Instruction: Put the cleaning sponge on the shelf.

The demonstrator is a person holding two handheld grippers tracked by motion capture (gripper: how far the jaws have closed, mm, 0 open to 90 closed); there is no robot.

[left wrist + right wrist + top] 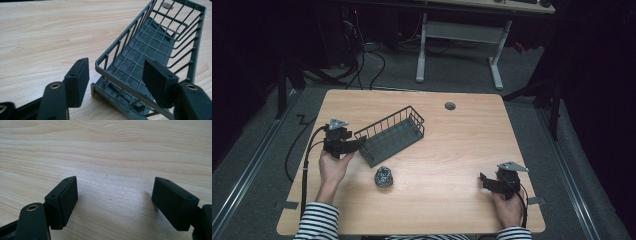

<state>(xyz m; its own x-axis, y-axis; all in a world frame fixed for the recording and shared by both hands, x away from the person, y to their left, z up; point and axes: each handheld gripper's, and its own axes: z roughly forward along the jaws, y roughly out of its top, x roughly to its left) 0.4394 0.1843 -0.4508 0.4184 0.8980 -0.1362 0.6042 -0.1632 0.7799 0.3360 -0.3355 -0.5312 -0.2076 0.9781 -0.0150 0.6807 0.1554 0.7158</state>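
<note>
**Left tool straddling the corner of the wire basket**

The dark grey wire basket with a long rectangular shape (393,135) lies slantwise on the left half of my light wooden bench (452,150), one short end pointing toward the near left. In the left gripper view that same basket (150,50) runs away from me up to the right, and its near corner rim sits between my jaws. My left tool (354,145) has its jaws spread apart, one outside the basket on the bare wood, the other over the basket's floor; I see neither pad (79,80) pressing the wire. My left hand (333,165) holds that tool from beneath.

Just near of the basket, a small dark crumpled ball (383,176) rests on the bench, apart from both tools.

My right tool (484,181) sits well off at the near right edge, jaws wide apart over bare wood, holding nothing.
</note>
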